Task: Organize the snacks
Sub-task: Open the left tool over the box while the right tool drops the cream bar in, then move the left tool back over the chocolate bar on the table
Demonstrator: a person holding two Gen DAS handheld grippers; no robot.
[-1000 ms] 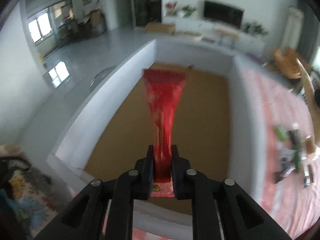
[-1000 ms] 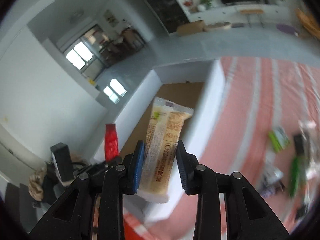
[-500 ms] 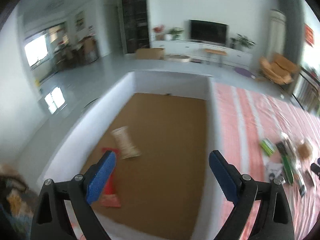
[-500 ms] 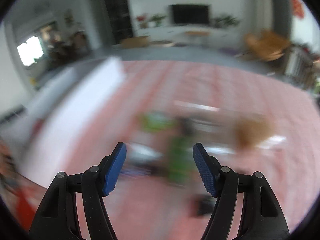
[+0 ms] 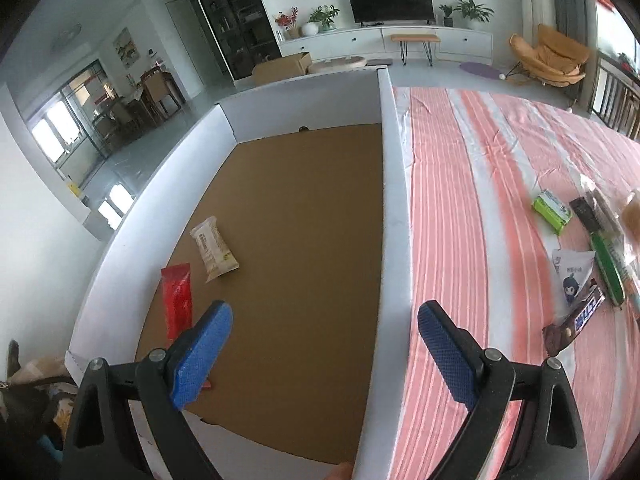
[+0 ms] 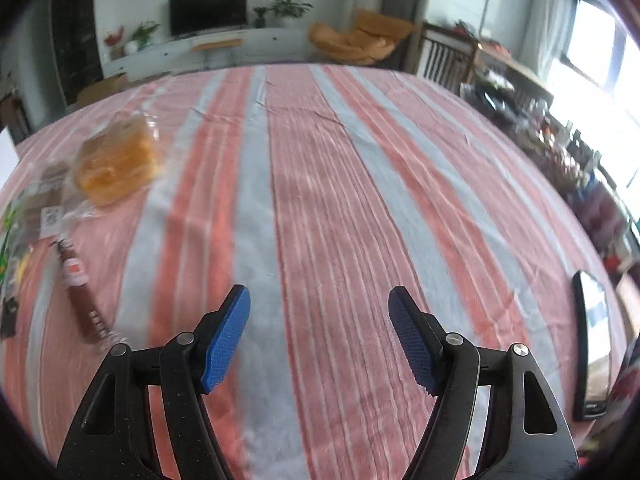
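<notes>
Both grippers, left point(image 5: 325, 330) and right point(image 6: 319, 314), hang empty with jaws apart, two snacks point(image 5: 214, 249) lying in the box point(image 5: 394, 208) near its left wall; next comes fetching another from the pile point(image 5: 592, 256) on the table's point(image 6: 360, 184) striped cloth.

A box point(image 5: 394, 216) stands at the left of a tablecloth point(image 5: 472, 208). In the box, two snack packets lie near its left wall: a flat sachet point(image 5: 177, 298) nearer the camera and a wrapped bar point(image 5: 213, 249) just behind and right of it. On the cloth, right of the box and well apart from it, lies a cluster of snacks point(image 5: 584, 252). A bread pack point(image 6: 116, 160) lies at the cluster's far side.
</notes>
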